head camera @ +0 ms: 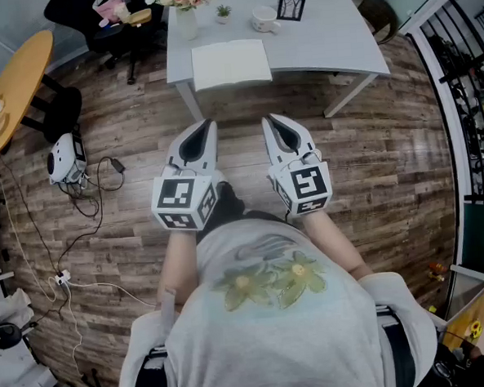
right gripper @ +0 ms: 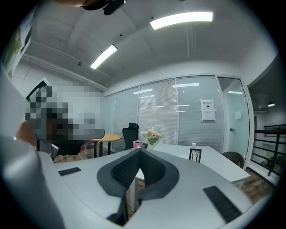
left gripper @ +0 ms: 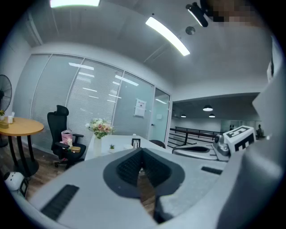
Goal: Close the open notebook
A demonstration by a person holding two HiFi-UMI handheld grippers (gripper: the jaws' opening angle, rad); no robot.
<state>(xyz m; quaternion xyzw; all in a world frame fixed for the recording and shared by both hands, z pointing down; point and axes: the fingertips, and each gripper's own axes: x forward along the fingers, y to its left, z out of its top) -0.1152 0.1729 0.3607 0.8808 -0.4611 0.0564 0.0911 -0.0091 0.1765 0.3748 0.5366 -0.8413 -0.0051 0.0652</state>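
Head view: notebook (head camera: 231, 63) is lying crosswise on tabletop (head camera: 323, 44), well ahead. Equally near it, left hand-held gripper (head camera: 208, 127) and right hand-held gripper (head camera: 269, 123) are hovering closed, empty.

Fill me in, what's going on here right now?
A person stands on the wooden floor, short of the grey table, with a gripper in each hand. The left gripper and right gripper are both shut and empty, and both point toward the table. The open notebook lies flat at the table's near edge, and nothing touches it. Behind it stand a vase of flowers, a small potted plant, a cup and a picture frame. The notebook is not yet closed.
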